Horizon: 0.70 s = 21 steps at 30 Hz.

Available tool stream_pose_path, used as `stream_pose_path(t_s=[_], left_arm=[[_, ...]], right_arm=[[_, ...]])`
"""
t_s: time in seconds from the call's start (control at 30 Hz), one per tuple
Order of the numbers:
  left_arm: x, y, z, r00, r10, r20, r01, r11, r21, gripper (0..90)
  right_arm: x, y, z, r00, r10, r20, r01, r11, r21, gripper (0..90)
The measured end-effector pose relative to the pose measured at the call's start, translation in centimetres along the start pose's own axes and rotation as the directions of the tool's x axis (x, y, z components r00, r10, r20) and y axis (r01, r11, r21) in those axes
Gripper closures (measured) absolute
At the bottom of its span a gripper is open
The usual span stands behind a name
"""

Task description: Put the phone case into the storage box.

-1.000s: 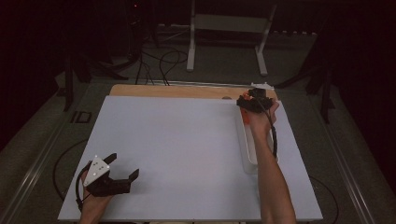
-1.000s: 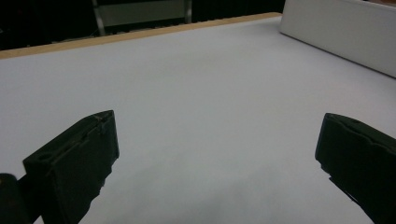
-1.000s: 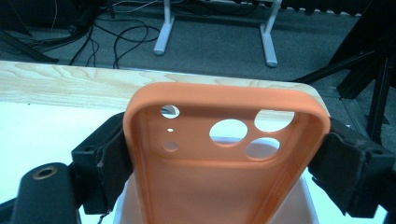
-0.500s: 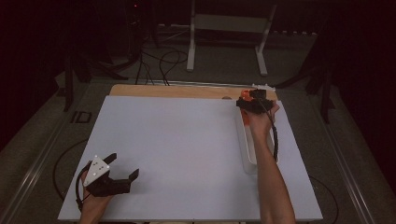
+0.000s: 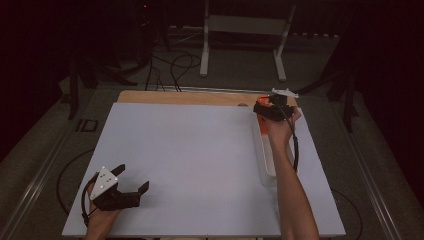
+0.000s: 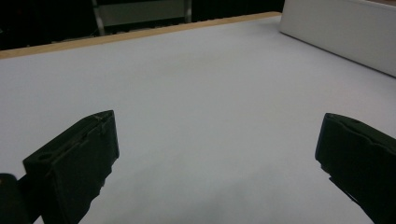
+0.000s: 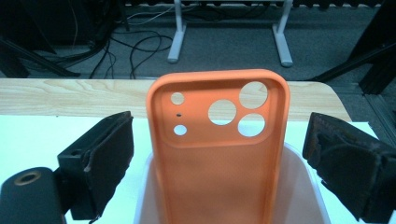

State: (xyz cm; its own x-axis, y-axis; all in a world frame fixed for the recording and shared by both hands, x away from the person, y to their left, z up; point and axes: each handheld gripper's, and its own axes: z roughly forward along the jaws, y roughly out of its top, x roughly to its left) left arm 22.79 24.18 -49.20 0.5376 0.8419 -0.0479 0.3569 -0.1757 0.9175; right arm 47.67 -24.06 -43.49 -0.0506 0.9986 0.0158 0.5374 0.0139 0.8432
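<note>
Table (image 5: 200,165): white sheet broad and bare, free room all round. White tray (image 5: 263,165) lies along its right side. Orange phone case (image 7: 217,154) leans upright in the tray's far end. Right gripper (image 7: 217,158) jaws have just been opening, now wide apart, case between them untouched; release looks done. Left gripper (image 5: 132,186) gapes, holding nothing, near corner.

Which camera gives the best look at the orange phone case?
The right gripper view: the orange phone case stands upright in the white tray, camera cutouts plain, between the open jaws of the right hand-held gripper, untouched. The high view gives a small orange patch under that hand. The left gripper view shows the tray's wall.
</note>
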Motion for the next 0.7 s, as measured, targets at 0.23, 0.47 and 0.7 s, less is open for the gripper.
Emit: stream_pose_path(t_s=[0.23, 0.47, 0.7], left_arm=[[-0.1, 0.0, 0.0, 1.0000, 0.000, 0.002, 0.000, 1.0000, -0.002, 0.4], [-0.1, 0.0, 0.0, 1.0000, 0.000, 0.003, 0.000, 1.0000, -0.002, 0.4], [0.0, 0.0, 0.1, 1.0000, 0.004, 0.004, -0.004, 1.0000, 0.004, 0.4]], right_arm=[[0.0, -0.2, -0.6, 0.9986, 0.009, -0.052, -0.008, 1.000, 0.002, 8.9], [0.6, -0.4, -1.1, 0.9957, -0.030, -0.087, 0.030, 1.000, 0.005, 8.9], [0.9, -0.5, -2.1, 0.9864, -0.054, -0.155, 0.055, 0.999, -0.003, 8.8]])
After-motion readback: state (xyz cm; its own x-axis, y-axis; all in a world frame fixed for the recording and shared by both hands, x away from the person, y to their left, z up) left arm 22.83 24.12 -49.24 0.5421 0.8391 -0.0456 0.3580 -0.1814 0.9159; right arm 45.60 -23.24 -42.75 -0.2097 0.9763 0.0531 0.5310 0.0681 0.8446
